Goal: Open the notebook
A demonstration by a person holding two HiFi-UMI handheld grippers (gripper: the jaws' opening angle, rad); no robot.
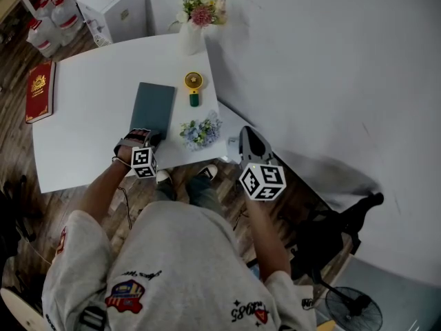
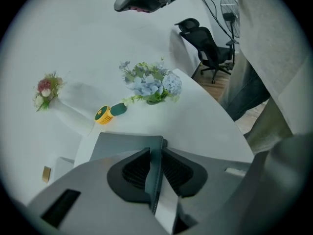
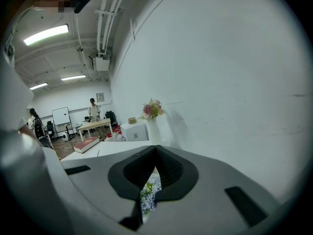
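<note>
A dark grey-green notebook (image 1: 153, 105) lies on the white table (image 1: 89, 129), its near short edge toward me. My left gripper (image 1: 141, 138) is at that near edge, pointing steeply down. In the left gripper view the left gripper (image 2: 157, 146) is shut on the notebook's cover (image 2: 155, 175), whose edge stands up between the pads, with a white page (image 2: 166, 210) showing under it. The rest of the notebook (image 2: 122, 143) lies flat beyond. My right gripper (image 1: 247, 135) hangs off the table's right edge, shut and empty; the right gripper (image 3: 156, 148) looks out over the table.
A yellow hand fan (image 1: 193, 87) and a bunch of blue flowers (image 1: 201, 131) lie just right of the notebook. A white vase of flowers (image 1: 193, 19) stands at the far edge, a red book (image 1: 40, 92) at the left. An office chair (image 1: 331, 233) stands to the right.
</note>
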